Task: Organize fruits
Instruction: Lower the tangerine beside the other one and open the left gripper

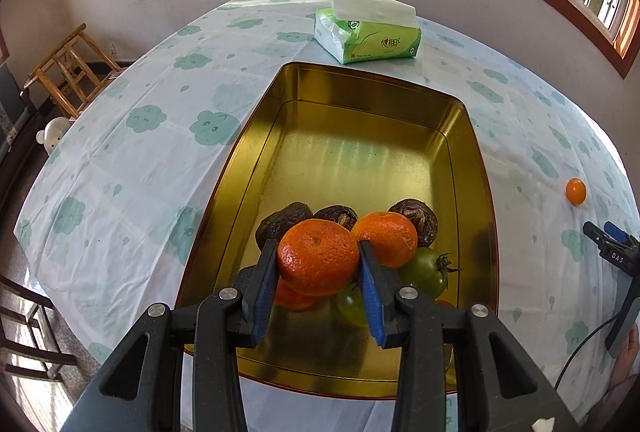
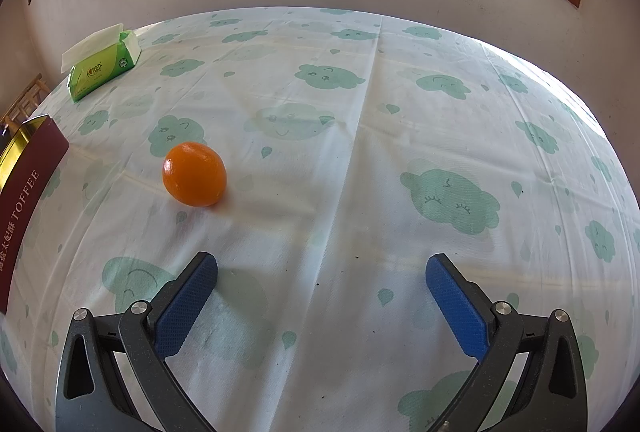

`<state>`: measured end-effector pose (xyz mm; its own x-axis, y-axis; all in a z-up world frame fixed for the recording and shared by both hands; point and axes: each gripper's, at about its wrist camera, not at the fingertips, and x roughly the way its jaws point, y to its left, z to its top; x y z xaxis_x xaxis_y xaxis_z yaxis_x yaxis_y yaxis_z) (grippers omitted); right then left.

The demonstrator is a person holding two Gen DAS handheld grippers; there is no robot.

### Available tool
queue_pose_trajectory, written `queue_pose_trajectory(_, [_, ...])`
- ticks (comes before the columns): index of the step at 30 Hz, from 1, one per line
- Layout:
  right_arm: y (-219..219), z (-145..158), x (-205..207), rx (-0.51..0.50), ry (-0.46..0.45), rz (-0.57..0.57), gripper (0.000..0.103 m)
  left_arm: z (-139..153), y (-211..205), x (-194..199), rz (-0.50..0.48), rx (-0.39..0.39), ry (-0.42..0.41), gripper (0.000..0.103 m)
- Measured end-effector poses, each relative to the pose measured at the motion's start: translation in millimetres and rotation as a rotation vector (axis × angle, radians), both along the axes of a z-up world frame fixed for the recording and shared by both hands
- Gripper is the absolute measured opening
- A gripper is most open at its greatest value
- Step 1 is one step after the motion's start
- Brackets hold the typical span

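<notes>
A mandarin [image 1: 318, 256] sits pinched between the blue pads of the left tongs [image 1: 319, 252], above the near end of the gold tin [image 1: 248, 136], over a second mandarin [image 1: 386, 238], a green tomato [image 1: 424, 270] and dark fruits, perhaps avocados [image 1: 282, 222]. The right tongs [image 2: 322, 268] are spread wide, holding nothing, near a small orange [image 2: 195, 174] on the counter [image 2: 360, 160].

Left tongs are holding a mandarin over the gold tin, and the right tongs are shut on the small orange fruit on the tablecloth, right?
Not quite. The left tongs do hold the mandarin over the gold tin, but the right tongs are open and empty; the right wrist view shows the small orange fruit lying apart on the tablecloth.
</notes>
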<state>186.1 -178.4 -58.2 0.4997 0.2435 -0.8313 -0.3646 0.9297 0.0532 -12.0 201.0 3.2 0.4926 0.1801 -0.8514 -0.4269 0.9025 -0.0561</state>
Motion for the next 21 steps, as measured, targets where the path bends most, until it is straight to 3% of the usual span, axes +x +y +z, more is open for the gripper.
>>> queue_pose_trajectory(21, [-0.3, 0.2, 0.1, 0.000, 0.000, 0.000, 0.103, -9.4, -1.9, 0.6, -0.019, 0.034, 0.021, 0.037])
